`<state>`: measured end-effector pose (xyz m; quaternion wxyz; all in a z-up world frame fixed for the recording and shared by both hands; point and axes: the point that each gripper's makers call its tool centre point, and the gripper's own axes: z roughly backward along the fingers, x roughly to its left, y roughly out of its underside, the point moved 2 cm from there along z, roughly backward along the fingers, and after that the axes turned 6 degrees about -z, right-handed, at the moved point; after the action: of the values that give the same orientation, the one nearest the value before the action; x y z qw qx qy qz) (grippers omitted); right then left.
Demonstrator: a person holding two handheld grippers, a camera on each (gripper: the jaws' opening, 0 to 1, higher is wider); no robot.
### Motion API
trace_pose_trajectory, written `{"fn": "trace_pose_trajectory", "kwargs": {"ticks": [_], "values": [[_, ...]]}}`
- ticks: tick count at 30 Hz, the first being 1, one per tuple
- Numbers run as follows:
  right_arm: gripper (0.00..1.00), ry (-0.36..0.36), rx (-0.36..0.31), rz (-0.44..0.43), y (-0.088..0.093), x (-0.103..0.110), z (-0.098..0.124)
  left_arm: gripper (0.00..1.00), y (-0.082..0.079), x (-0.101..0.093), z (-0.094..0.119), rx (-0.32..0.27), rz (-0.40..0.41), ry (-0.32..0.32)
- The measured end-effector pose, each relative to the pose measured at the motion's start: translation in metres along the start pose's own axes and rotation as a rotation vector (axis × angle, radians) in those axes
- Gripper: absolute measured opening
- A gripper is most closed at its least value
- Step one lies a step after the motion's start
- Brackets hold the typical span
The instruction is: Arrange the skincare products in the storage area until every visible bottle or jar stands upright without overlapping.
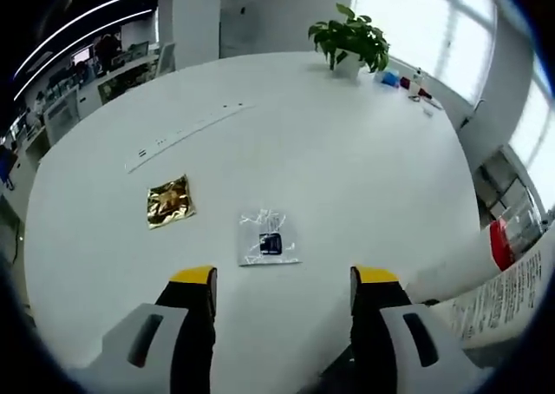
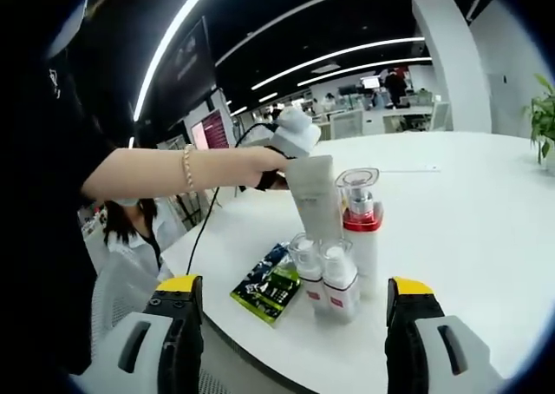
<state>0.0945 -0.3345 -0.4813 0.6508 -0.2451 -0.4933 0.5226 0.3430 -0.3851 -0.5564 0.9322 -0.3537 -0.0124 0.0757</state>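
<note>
Both grippers' jaws were spread wide, nothing held. Skincare bottles (image 2: 342, 255) were clustered upright near the white table's (image 2: 486, 238) edge, right gripper (image 2: 295, 311) aimed at them (left gripper (image 1: 284, 285) far off, over a clear sachet (image 1: 268, 238)). A careless approach could topple the packed cluster.

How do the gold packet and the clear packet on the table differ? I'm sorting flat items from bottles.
The gold packet is opaque and shiny, while the clear packet is see-through, with a small dark item inside. The gold packet lies farther left in the left gripper view; the clear packet lies between the open jaws of the left hand-held gripper, just beyond them. Both lie flat on the white table, apart from each other.
</note>
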Motion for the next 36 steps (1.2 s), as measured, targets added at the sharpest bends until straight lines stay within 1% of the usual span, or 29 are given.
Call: {"fn": "trace_pose_trajectory", "kwargs": {"ticks": [2,3,5,6,10,12,14,18,20,23,28,29,31,32,36], "values": [[0.93,0.002,-0.004,-0.008,0.000,-0.001,0.000,0.57,-0.003,0.002,-0.002,0.004,0.005,-0.010],[0.92,0.004,-0.007,-0.010,-0.001,-0.002,0.001,0.57,-0.007,0.010,-0.009,0.007,0.005,-0.010],[0.92,0.005,-0.008,-0.010,-0.001,-0.001,0.001,0.55,-0.009,0.015,-0.018,0.012,0.006,-0.012],[0.92,0.005,-0.005,-0.011,0.000,-0.002,0.000,0.54,-0.010,0.014,-0.021,0.016,0.000,-0.016],[0.92,0.006,0.000,-0.011,0.001,-0.001,0.000,0.53,-0.009,0.014,-0.030,0.036,-0.016,-0.022],[0.92,0.008,-0.003,-0.015,0.000,-0.002,0.000,0.52,-0.004,0.022,-0.038,0.050,-0.016,-0.024],[0.92,0.009,-0.007,-0.022,-0.001,-0.002,0.000,0.52,-0.008,0.021,-0.036,0.058,-0.014,-0.025],[0.92,0.010,-0.008,-0.027,0.000,-0.003,0.000,0.52,-0.006,0.022,-0.040,0.076,-0.016,-0.028],[0.92,0.010,-0.007,-0.028,0.000,-0.003,0.000,0.52,-0.008,0.017,-0.041,0.080,-0.019,-0.027],[0.92,0.013,-0.009,-0.031,0.000,-0.004,0.000,0.52,-0.010,0.020,-0.046,0.086,-0.039,-0.036],[0.92,0.021,-0.016,-0.045,-0.001,-0.007,0.000,0.51,-0.006,0.021,-0.054,0.101,-0.041,-0.031],[0.92,0.020,-0.016,-0.045,-0.001,-0.007,0.000,0.51,-0.006,0.020,-0.052,0.104,-0.042,-0.033],[0.92,0.021,-0.011,-0.042,0.001,-0.008,0.000,0.53,-0.003,0.021,-0.055,0.113,-0.043,-0.036],[0.92,0.020,-0.008,-0.042,0.001,-0.007,0.000,0.52,-0.004,0.024,-0.055,0.110,-0.051,-0.047],[0.92,0.023,-0.010,-0.048,0.002,-0.009,-0.001,0.50,-0.003,0.026,-0.055,0.115,-0.052,-0.051]]}}
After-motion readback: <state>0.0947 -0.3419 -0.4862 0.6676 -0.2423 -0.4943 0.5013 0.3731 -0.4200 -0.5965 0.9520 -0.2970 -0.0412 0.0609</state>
